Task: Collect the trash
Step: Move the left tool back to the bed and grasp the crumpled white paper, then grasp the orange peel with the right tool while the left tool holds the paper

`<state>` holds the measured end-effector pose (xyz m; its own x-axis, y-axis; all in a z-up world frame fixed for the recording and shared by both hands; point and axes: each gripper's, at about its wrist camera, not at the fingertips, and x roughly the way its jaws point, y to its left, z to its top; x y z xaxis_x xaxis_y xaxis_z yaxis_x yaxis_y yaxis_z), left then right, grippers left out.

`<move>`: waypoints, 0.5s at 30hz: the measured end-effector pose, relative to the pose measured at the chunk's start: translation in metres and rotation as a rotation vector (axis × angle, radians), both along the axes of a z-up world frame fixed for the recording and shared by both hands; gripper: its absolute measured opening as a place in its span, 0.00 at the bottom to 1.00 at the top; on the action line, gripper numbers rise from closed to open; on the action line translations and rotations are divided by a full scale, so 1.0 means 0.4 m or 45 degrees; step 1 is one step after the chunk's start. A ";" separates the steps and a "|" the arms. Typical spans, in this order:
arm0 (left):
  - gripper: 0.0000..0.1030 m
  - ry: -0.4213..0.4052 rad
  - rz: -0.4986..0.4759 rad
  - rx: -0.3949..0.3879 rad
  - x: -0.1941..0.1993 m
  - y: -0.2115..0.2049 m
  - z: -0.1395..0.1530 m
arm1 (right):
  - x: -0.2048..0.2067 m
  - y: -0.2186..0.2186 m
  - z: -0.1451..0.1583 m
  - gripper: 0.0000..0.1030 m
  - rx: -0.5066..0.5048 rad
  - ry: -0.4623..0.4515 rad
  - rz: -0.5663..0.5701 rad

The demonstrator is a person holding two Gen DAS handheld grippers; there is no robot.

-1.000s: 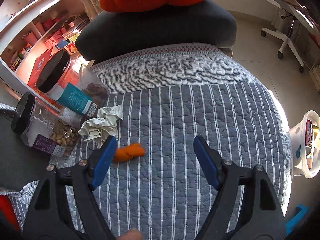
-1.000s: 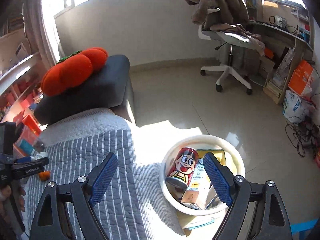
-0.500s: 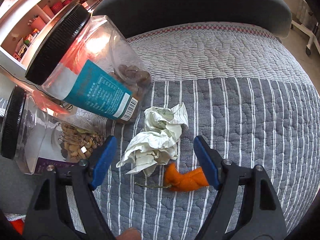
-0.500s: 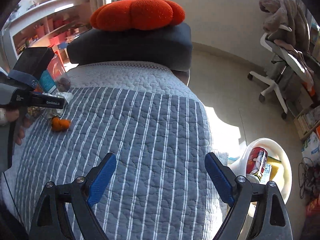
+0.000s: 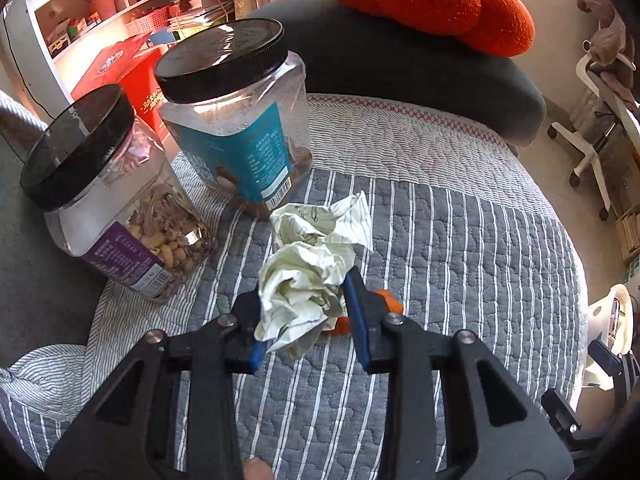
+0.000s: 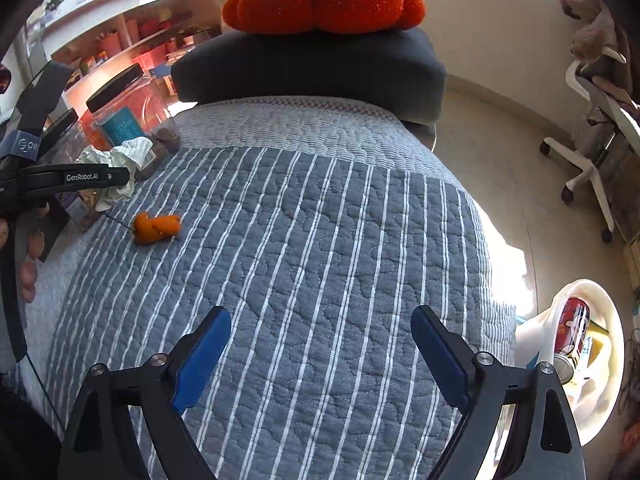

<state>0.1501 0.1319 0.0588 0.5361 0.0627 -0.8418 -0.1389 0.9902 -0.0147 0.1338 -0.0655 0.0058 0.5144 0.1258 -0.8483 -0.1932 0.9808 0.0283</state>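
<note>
My left gripper (image 5: 306,316) is shut on a crumpled white paper (image 5: 316,264) and holds it over the grey striped quilt (image 5: 460,264). The paper also shows in the right wrist view (image 6: 120,160), held by the left gripper (image 6: 116,178). An orange peel piece (image 6: 156,227) lies on the quilt just below; in the left wrist view only its edge (image 5: 390,300) shows behind the right finger. My right gripper (image 6: 320,352) is open and empty above the quilt's near part. A white trash bin (image 6: 608,328) with a red can (image 6: 572,328) stands on the floor at the right.
Two clear jars with black lids (image 5: 236,120) (image 5: 104,188) stand on the quilt's left side. A dark cushion (image 6: 312,68) with an orange pumpkin pillow (image 6: 324,0) sits at the far end. An office chair (image 6: 596,112) stands on the floor at the right.
My left gripper closed on the crumpled paper and lifted it slightly. My right gripper swung from the bin towards the quilt and stays open.
</note>
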 end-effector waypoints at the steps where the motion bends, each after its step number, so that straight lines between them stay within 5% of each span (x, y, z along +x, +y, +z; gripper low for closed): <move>1: 0.35 -0.036 0.001 -0.023 -0.044 0.003 0.019 | -0.002 0.017 0.001 0.90 0.016 -0.007 0.039; 4: 0.36 -0.096 -0.002 -0.044 -0.136 0.033 0.040 | -0.007 0.088 0.009 0.90 0.039 -0.049 0.183; 8: 0.36 -0.106 0.102 -0.135 -0.134 0.135 0.031 | 0.007 0.215 -0.001 0.90 0.070 -0.043 0.389; 15: 0.36 -0.108 0.205 -0.308 -0.139 0.220 0.032 | 0.099 0.362 -0.089 0.90 0.120 -0.015 0.370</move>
<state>0.0943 0.2199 0.0715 0.6048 -0.0441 -0.7952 -0.2820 0.9219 -0.2656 0.1733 0.0795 -0.0297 0.4549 0.3467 -0.8203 -0.4661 0.8776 0.1124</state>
